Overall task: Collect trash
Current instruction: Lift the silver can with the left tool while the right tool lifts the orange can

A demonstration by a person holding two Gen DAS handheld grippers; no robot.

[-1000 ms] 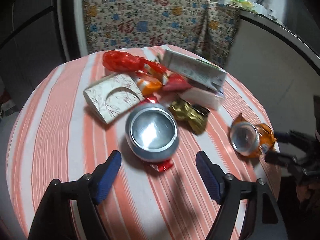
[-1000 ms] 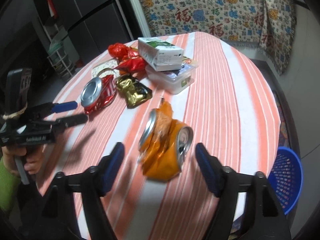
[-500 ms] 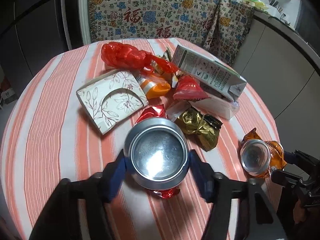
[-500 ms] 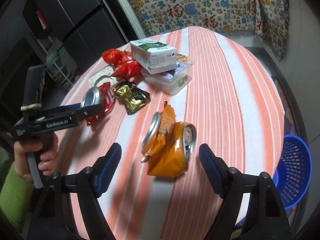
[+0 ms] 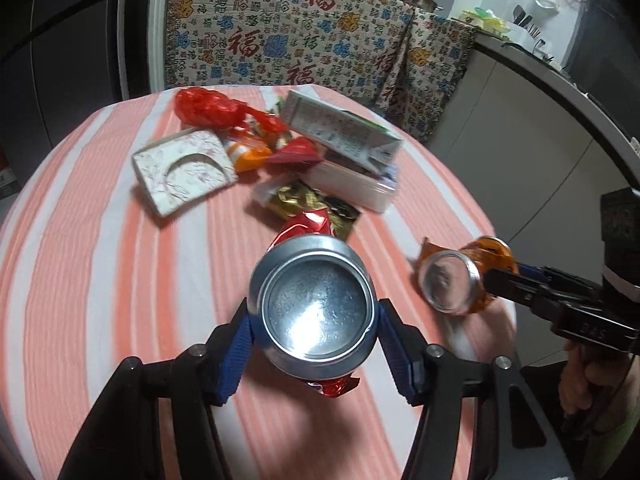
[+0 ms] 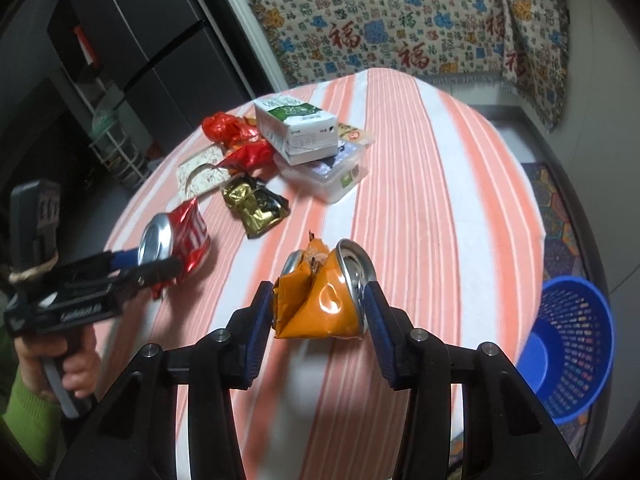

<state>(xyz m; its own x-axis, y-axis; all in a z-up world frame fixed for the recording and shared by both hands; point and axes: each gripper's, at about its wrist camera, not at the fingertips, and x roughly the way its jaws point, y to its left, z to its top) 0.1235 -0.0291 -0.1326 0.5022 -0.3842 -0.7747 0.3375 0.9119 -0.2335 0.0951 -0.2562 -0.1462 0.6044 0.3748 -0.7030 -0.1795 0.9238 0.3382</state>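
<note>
Two crushed cans gripped at once above a striped counter strewn with wrappers.

The round counter (image 6: 420, 152), under an orange-and-white striped cloth, carries a heap of litter at its far side: a milk carton (image 6: 298, 130) lying on a clear plastic tub (image 6: 336, 178), a patterned cardboard piece (image 5: 182, 168), red wrappers (image 5: 208, 108) and a gold foil packet (image 6: 256, 208); a blue basket (image 6: 568, 344) stands on the floor off the counter's right edge. The left tongs (image 5: 314, 338) are clamped on the crushed red can (image 5: 316, 308), its silver base facing the camera and its long axis running away toward the heap. The right tongs (image 6: 320, 312), whose jaws have just been closing, press on the crushed orange can (image 6: 320, 296), which lies crosswise between the pads, its ends toward either pad.
</note>
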